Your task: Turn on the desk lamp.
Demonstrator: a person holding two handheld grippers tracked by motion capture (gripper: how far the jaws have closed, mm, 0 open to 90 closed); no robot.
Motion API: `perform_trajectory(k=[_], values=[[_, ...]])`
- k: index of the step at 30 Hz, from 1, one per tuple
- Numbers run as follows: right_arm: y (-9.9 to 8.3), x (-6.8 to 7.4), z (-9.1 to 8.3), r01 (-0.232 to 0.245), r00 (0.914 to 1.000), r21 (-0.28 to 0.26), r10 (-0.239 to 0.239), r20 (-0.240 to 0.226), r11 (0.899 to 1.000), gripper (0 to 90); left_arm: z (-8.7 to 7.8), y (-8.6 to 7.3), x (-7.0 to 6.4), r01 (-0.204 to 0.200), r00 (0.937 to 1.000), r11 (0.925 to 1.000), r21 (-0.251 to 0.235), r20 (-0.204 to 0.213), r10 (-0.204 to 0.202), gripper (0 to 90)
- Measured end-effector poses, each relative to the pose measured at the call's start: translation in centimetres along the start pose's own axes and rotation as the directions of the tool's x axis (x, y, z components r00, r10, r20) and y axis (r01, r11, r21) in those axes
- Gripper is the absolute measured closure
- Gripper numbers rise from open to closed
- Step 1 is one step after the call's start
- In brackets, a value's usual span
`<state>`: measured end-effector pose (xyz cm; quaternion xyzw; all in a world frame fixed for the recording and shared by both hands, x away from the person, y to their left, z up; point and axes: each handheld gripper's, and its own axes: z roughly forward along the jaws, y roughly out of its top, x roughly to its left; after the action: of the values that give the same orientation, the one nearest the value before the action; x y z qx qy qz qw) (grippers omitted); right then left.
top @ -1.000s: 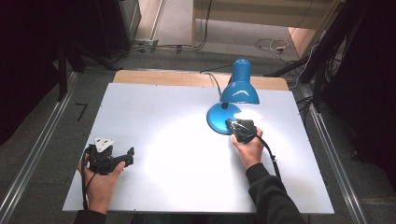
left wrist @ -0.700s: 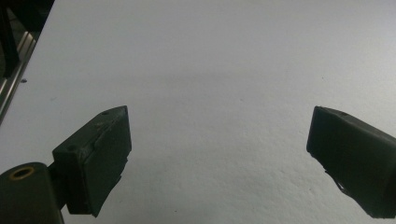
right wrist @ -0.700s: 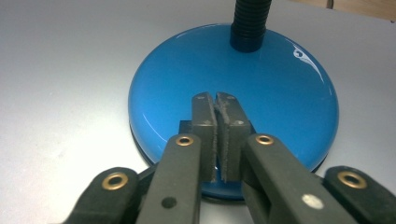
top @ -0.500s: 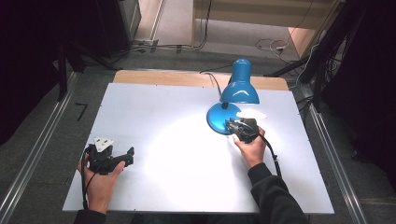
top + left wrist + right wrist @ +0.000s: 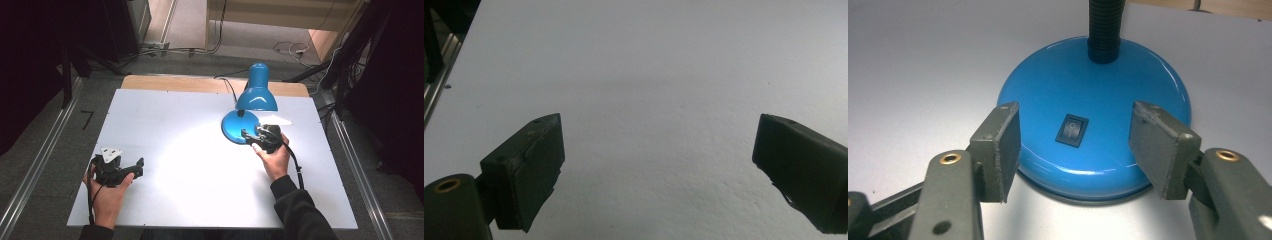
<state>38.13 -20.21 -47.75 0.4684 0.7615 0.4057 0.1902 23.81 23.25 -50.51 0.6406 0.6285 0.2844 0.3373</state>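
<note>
Grey rubber pads faced each other across a wide gap on my right gripper (image 5: pixel 1075 150), jaws apart and gripping nothing. Between them and just ahead sat the black rocker switch (image 5: pixel 1072 130), set into the near slope of the blue lamp base (image 5: pixel 1108 80), its long axis running away from me toward the black gooseneck (image 5: pixel 1104 25). The base stood on the white table (image 5: pixel 165 120), right of centre. My right hand was the nearer by far; my left gripper (image 5: pixel 131 169) rested well apart at the near left, jaws also spread, over bare tabletop.
</note>
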Motion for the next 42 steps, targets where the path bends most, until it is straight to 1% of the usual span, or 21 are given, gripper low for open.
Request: perform_trajectory(k=[3,7,10,17,35,42], values=[[0.0,0.0,-0.2,-0.005,1.0,0.009,0.005,-0.004,1.0,32.4,0.0,0.0,0.0,0.001,1.0,1.0,0.0,-0.001,-0.001,7.3],[0.0,0.0,-0.6,0.001,1.0,0.014,-0.001,-0.003,1.0,29.0,-0.1,0.0,0.0,0.0,1.0,1.0,0.0,-0.001,0.0,7.3],[0.0,-0.2,-0.9,0.001,1.0,0.009,-0.001,-0.003,1.0,26.9,-0.1,0.0,0.0,-0.001,1.0,1.0,0.0,0.0,0.001,7.3],[-0.3,-0.5,-1.3,-0.01,0.9999,0.015,0.01,-0.002,1.0,25.6,-0.1,0.0,0.0,0.0,1.0,1.0,-0.001,0.001,0.0,7.3],[-0.8,-0.9,-2.5,-0.002,1.0,0.013,0.002,-0.007,1.0,23.9,-0.1,0.0,0.0,-0.001,1.0,1.0,-0.001,0.002,0.001,7.3],[-1.1,-1.2,-2.9,0.0,1.0,0.018,0.0,0.003,1.0,23.2,-0.1,0.0,-0.1,-0.002,1.0,1.0,0.0,0.004,0.002,7.3]])
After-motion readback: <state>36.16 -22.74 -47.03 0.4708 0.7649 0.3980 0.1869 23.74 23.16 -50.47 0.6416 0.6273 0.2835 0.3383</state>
